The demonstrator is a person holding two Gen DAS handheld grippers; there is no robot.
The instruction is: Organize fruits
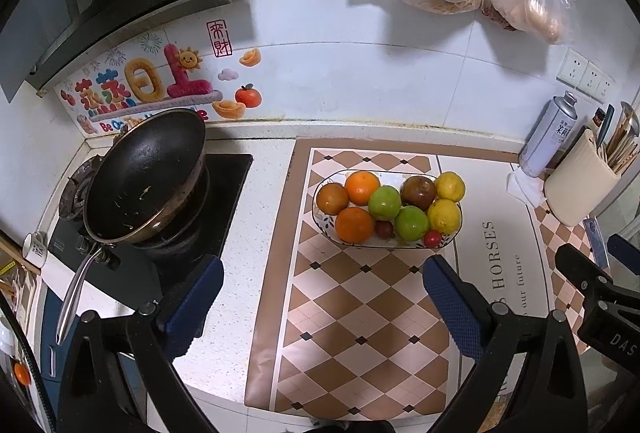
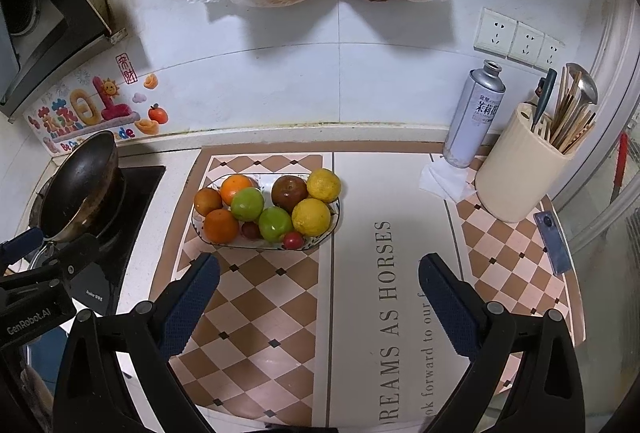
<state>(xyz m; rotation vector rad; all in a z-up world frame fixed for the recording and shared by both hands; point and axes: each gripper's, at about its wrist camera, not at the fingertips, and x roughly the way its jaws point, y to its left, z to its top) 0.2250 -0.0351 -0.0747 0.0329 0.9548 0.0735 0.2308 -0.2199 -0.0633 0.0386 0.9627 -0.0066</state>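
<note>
While both my grippers hang above the desk (image 2: 280,313) with jaws spread and holding nothing, the fruit plate (image 1: 454,233) lies ahead on the checkered mat (image 1: 340,313), long axis running left to right. From my left gripper (image 1: 320,297) it sits straight ahead, slightly right; from my right gripper (image 2: 318,289) it is ahead and left, so I judge the left better lined up. It holds 3 dimpled oranges (image 1: 354,225), 2 glossy green apples (image 1: 412,223), 2 yellow lemons (image 1: 444,216), a dark round fruit (image 1: 418,192) and 2 small red tomatoes (image 1: 432,238), heaped touching and likely to roll.
</note>
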